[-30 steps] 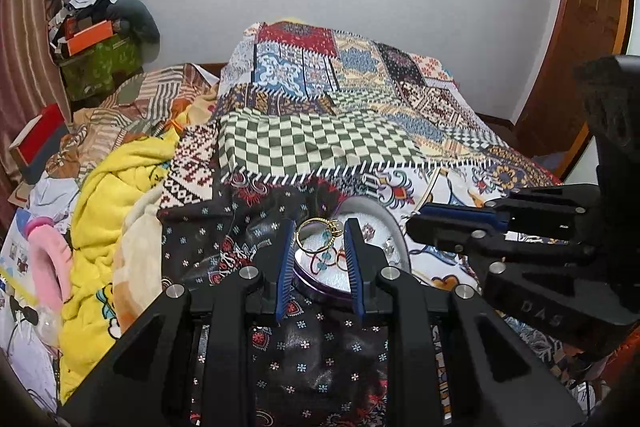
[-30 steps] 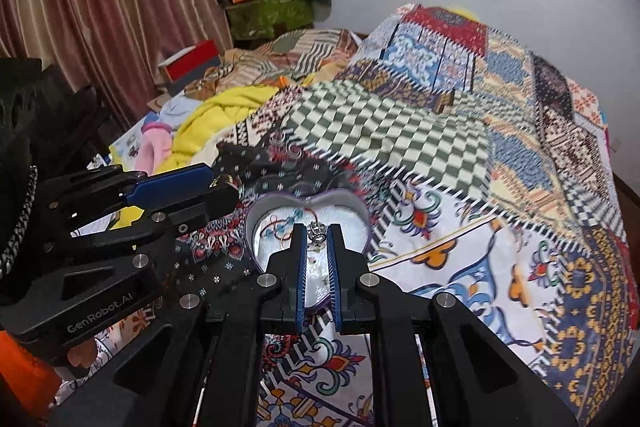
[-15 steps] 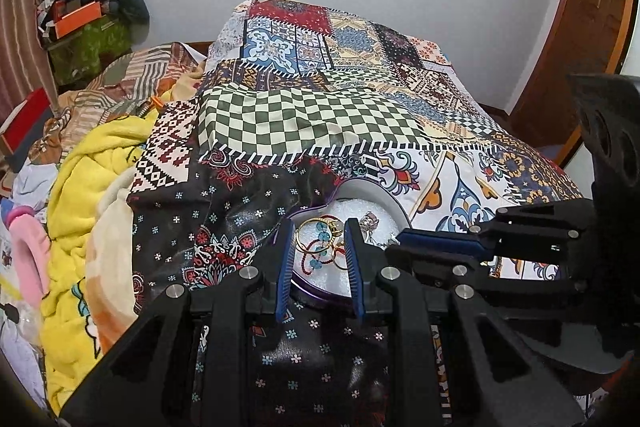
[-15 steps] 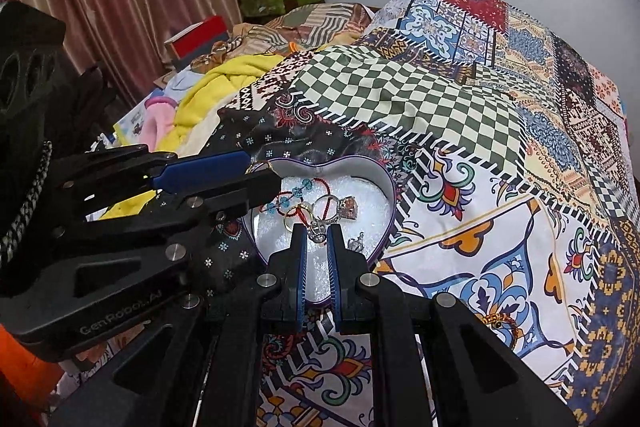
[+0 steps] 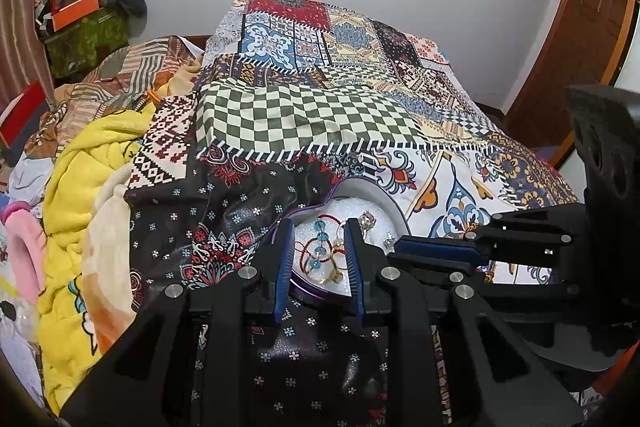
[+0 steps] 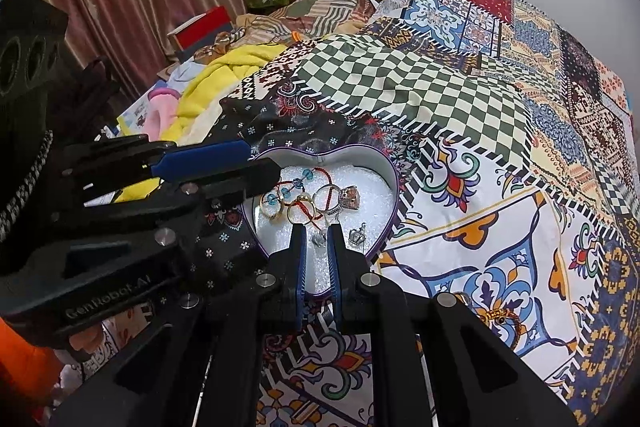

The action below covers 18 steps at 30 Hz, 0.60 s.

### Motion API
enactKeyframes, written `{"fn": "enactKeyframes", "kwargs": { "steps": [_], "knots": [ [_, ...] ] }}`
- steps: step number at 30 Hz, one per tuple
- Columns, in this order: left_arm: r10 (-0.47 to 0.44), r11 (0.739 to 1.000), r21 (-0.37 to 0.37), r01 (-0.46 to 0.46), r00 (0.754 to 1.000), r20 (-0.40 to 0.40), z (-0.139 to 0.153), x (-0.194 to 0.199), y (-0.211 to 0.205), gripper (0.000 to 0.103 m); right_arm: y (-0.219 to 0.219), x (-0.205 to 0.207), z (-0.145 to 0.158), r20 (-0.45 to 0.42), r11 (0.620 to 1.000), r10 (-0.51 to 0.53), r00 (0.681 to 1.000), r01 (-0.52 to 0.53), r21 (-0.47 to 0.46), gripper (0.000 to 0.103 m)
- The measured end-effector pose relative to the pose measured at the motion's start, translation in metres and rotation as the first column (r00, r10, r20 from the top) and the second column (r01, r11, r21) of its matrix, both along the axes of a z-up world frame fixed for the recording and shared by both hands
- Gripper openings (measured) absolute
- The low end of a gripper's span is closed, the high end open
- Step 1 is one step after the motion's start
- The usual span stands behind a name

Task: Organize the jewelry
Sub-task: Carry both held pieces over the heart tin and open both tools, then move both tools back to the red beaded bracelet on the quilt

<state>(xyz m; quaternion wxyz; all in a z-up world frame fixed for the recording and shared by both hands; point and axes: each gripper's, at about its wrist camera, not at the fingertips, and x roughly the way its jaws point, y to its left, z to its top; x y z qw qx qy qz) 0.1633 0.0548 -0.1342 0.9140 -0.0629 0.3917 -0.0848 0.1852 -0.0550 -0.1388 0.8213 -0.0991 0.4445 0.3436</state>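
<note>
The left gripper (image 6: 256,167) reaches in over the left lobe of the heart-shaped tin (image 6: 394,187), fingers spread wide with nothing between them. Beneath it lies a tangle: a red cord with blue beads (image 6: 304,175), two gold rings (image 6: 298,213) and a stone ring (image 6: 347,195). Further right, the right gripper (image 6: 318,239) hangs low over the white lining, jaws narrowed around a small silver piece (image 6: 319,238); whether they actually pinch it I cannot tell. A silver crown charm (image 6: 357,235) sits just beside it. The risk, as I judge it: the rings are looped with the cord, so lifting one piece could drag others out onto the patterned bedspread (image 6: 480,227), or tip the tin on the soft bedding
</note>
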Motion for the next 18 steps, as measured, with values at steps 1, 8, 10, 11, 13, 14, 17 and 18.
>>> {"fn": "enactKeyframes", "kwargs": {
  "steps": [1,8,10,11,13,14,17,18],
  "knots": [
    [0.003,1.0,0.001,-0.003,1.0,0.004,0.002,-0.001,0.001,0.024,-0.001,-0.001,0.002,0.004,1.0,0.0,1.0,0.0,0.001,0.01],
    [0.029,0.999,0.014,-0.03,0.999,0.043,0.022,-0.009,0.005,0.024,-0.009,-0.002,0.017,0.033,1.0,-0.026,0.999,0.025,0.016,0.016],
    [0.034,0.999,0.024,-0.036,0.998,0.055,0.028,-0.012,0.005,0.026,-0.016,-0.003,0.027,0.049,0.999,-0.044,0.998,0.042,0.027,0.016],
    [0.035,0.999,0.027,-0.037,0.998,0.061,0.031,-0.014,0.004,0.027,-0.018,-0.003,0.029,0.054,0.998,-0.05,0.997,0.049,0.03,0.016],
    [0.032,0.999,0.031,-0.035,0.997,0.073,0.036,-0.018,0.002,0.027,-0.028,-0.004,0.04,0.077,0.996,-0.08,0.994,0.077,0.037,0.016],
    [0.03,0.999,0.034,-0.033,0.996,0.078,0.038,-0.02,0.001,0.027,-0.032,-0.004,0.045,0.086,0.995,-0.094,0.992,0.09,0.04,0.016],
    [0.019,0.999,0.042,-0.023,0.995,0.093,0.045,-0.026,-0.005,0.029,-0.046,-0.004,0.056,0.103,0.991,-0.129,0.986,0.124,0.054,0.017],
    [0.015,0.999,0.047,-0.02,0.995,0.098,0.047,-0.028,-0.008,0.029,-0.052,-0.005,0.06,0.108,0.989,-0.144,0.984,0.138,0.058,0.017]
  ]
}}
